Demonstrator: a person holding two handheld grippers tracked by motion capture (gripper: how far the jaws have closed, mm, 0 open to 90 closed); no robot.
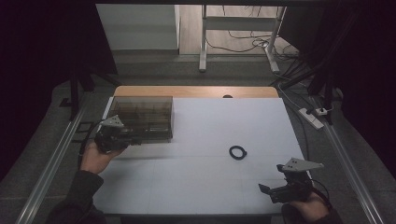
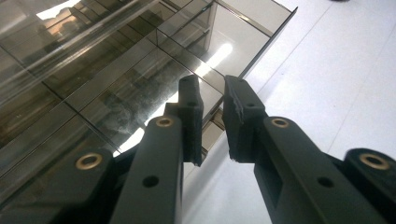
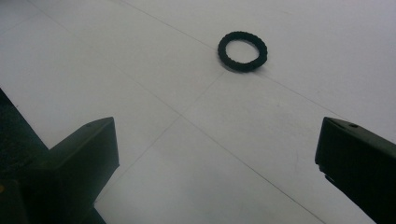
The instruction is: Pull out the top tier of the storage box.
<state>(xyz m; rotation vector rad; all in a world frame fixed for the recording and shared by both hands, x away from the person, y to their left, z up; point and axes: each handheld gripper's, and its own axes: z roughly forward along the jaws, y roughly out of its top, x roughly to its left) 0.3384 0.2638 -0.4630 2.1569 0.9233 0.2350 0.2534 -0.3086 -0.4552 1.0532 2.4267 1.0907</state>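
High view shows a smoked, see-through compartment box (image 1: 142, 117) standing at the far left of the white counter (image 1: 201, 177), and it serves as the landmark for everything else. The left gripper (image 1: 133, 140) sits at the box's near edge, held in the person's left hand (image 1: 95, 156). Seen from the left gripper view, its fingers (image 2: 191, 112) stand close together with a narrow gap between them, at the near right corner of the box (image 2: 116, 70); its thin side wall lines up with that gap, but I cannot tell whether the pads press on it. A small black ring (image 1: 237, 152) lies flat on the counter, well to the right of the box and a little nearer the person, touching nothing. The right gripper (image 1: 265, 190) hangs farther right and nearer still, well apart from the box. Through the right gripper view, its fingers (image 3: 88, 154) spread wide and empty, with the ring (image 3: 242, 50) lying ahead of them.
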